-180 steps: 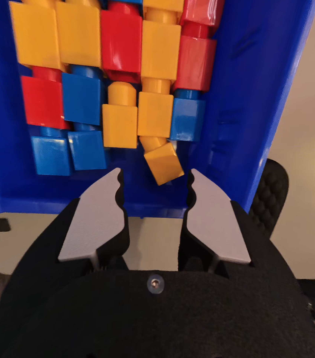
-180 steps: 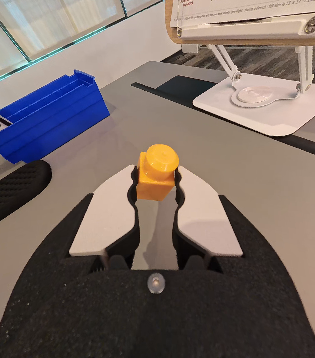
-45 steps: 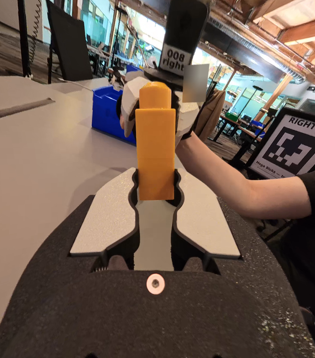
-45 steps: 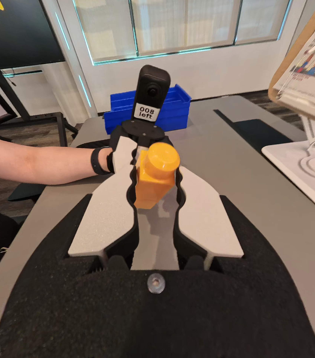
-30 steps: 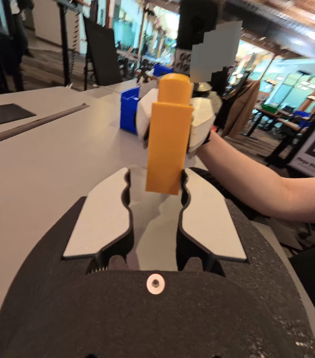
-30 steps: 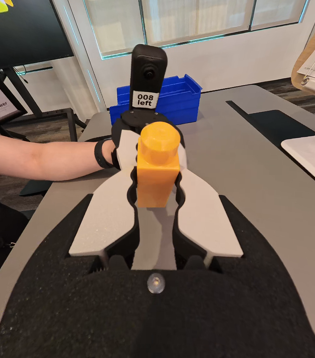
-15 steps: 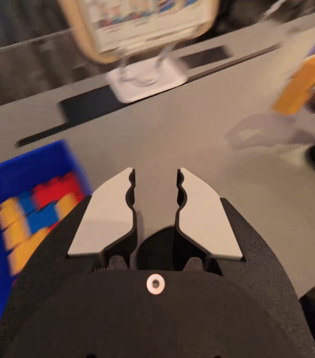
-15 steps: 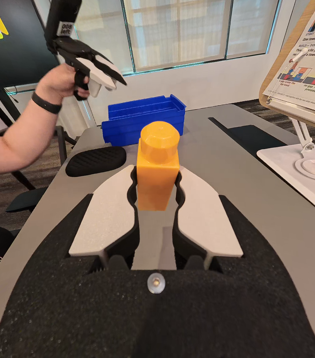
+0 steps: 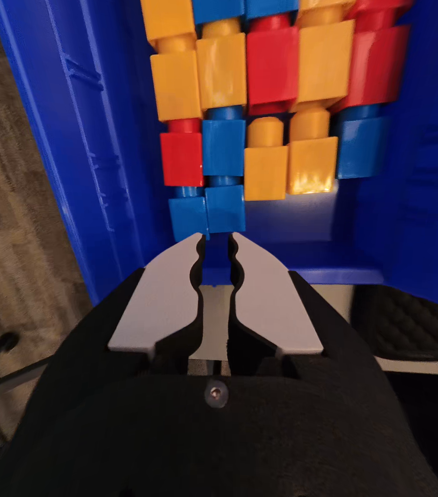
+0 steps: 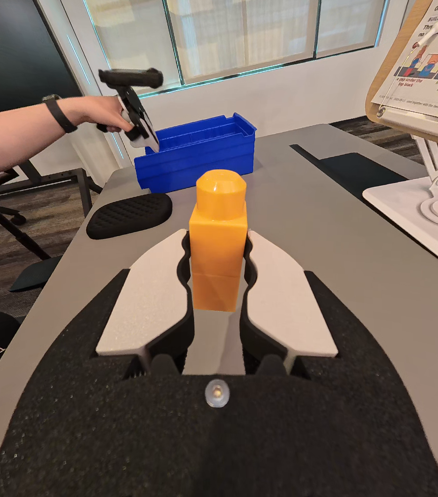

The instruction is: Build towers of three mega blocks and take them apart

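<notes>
My right gripper (image 10: 217, 258) is closed on a yellow two-block stack (image 10: 217, 258); both fingers press its sides, and the stack stands upright over the grey table (image 10: 320, 220) with its round stud on top. My left gripper (image 9: 216, 238) holds nothing, and its fingers (image 9: 169, 290) are apart with only a narrow gap between them. The tips are inside the near end of the blue bin (image 9: 414, 188), just before a blue block (image 9: 225, 208) that lies on its side. Beyond it, more yellow, red and blue blocks (image 9: 271, 64) lie in rows. In the right wrist view, the bin stands at the far left of the table, and a black textured pad (image 10: 129, 215) lies near it. A white document stand (image 10: 427, 209) is on the right.
</notes>
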Available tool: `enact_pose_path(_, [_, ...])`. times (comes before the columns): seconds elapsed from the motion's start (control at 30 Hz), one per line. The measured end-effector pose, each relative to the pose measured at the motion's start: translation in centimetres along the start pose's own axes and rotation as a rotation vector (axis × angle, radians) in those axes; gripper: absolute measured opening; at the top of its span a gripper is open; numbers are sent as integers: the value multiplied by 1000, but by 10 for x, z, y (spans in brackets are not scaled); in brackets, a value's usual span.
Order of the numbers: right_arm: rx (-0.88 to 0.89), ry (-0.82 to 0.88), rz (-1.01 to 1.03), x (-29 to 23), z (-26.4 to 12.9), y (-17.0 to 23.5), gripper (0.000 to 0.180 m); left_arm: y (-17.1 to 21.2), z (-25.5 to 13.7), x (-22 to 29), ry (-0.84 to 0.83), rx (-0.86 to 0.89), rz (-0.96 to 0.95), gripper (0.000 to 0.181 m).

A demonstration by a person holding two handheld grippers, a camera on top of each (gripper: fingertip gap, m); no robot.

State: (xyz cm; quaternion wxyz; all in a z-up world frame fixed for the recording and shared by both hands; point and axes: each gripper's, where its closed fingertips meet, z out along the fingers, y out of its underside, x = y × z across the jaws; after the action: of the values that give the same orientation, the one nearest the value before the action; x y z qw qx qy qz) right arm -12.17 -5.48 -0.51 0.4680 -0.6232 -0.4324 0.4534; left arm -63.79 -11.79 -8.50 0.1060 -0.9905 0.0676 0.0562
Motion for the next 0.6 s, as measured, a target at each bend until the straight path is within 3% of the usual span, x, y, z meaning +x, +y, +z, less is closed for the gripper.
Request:
enact_pose_path(0.27, [3, -5, 9, 0, -4, 0, 36, 2, 27, -25, -207, -148, 81, 13])
enact_pose_path(0.6, [-32, -13, 6, -2, 0, 5, 36, -2, 34, -17, -12, -115, -14, 13])
